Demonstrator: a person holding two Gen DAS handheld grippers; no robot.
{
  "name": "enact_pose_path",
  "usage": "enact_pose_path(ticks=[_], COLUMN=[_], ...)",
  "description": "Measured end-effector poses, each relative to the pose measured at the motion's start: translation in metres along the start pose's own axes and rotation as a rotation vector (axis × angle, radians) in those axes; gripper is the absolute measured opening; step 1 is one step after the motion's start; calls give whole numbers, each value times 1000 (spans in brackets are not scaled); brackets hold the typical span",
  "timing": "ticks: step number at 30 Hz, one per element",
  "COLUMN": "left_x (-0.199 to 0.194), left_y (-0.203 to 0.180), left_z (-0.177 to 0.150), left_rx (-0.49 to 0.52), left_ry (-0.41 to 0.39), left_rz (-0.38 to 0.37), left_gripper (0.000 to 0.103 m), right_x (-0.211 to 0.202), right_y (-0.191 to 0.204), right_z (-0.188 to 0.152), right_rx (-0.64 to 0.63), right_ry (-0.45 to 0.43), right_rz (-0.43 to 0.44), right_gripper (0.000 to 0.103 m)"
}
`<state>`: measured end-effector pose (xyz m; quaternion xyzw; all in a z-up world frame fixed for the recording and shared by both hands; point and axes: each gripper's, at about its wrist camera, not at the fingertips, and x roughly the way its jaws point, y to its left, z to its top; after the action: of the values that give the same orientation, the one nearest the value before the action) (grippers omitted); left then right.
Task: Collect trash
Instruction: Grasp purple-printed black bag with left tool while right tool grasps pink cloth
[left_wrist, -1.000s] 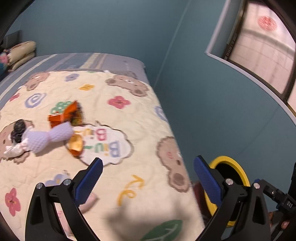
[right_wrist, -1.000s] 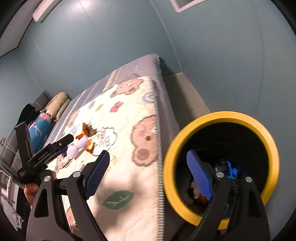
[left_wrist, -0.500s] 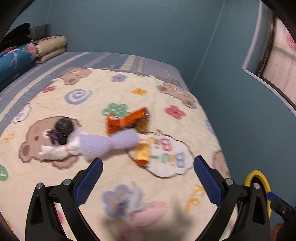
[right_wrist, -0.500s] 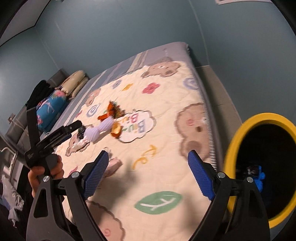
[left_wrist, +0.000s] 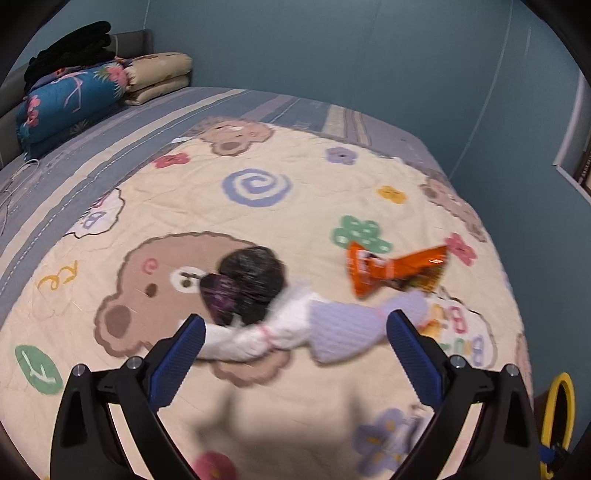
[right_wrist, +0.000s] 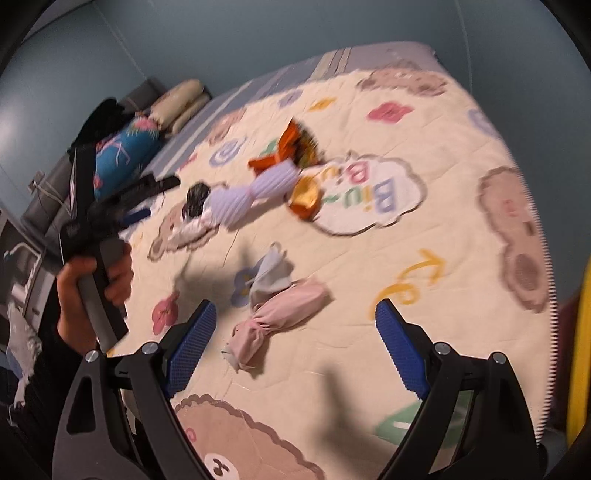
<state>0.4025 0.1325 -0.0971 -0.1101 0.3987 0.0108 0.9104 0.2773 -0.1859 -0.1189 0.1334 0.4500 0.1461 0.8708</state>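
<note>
Left gripper (left_wrist: 295, 349): jaws spread wide, nothing between the pads; it hangs over the lilac wrapper.
Right gripper (right_wrist: 295, 339): jaws also wide apart and empty, with the pink wrapper lying on the quilt between and just ahead of the fingers.
Left hand (right_wrist: 94, 275): seen from the right camera, wrapped round the left tool's handle at the bed's near side.
Pink wrapper (right_wrist: 277, 314): twisted at both ends, on the quilt, with a pale blue scrap (right_wrist: 271, 273) touching its far end. Risk: closing on the loose tail alone could let the body slip out on the lift.
Lilac wrapper (left_wrist: 343, 332): long and soft, its white twisted end (left_wrist: 251, 339) lying against a black crumpled bag (left_wrist: 245, 284). Risk: a grab there may catch two pieces at once, or drag one and drop it.
Orange packet (left_wrist: 395, 269): just beyond the lilac one, near the gold foil (right_wrist: 304, 195). Risk: slick film could slide off the pads.
Quilt (left_wrist: 258, 155): soft and padded. Risk: pressing low pinches fabric along with the trash and pulls the cover up.
Yellow bin (left_wrist: 557, 417): beside the bed, well apart from the trash. Risk: a weak hold may fail on the carry across.
Blur: both views are smeared, so fine contact between pieces cannot be judged.
</note>
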Motion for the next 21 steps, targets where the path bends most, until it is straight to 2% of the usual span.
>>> enact_pose_path(ticks=[3,5,11,16,21], left_x=[12,20,47,70,92], left_y=[13,22,49,57,59], left_z=[6,11,18,22,21], left_rx=[14,23,-4,-20,-31], left_ry=[-3,-1,22,47,85], left_rz=[30,46,58,63,35], left_gripper=[95,95,95,95,95], right_x=[23,36,73,98,114], right_y=[15,23,36,35,33], right_z=[-4,-7,-11,-14,-17], right_rx=[-22,-39,-61,-48,-53], right_ry=[9,-20,-15,31,63], right_rz=[-28,-83,-158,-166,-174], right_gripper=[84,84,84,84,84])
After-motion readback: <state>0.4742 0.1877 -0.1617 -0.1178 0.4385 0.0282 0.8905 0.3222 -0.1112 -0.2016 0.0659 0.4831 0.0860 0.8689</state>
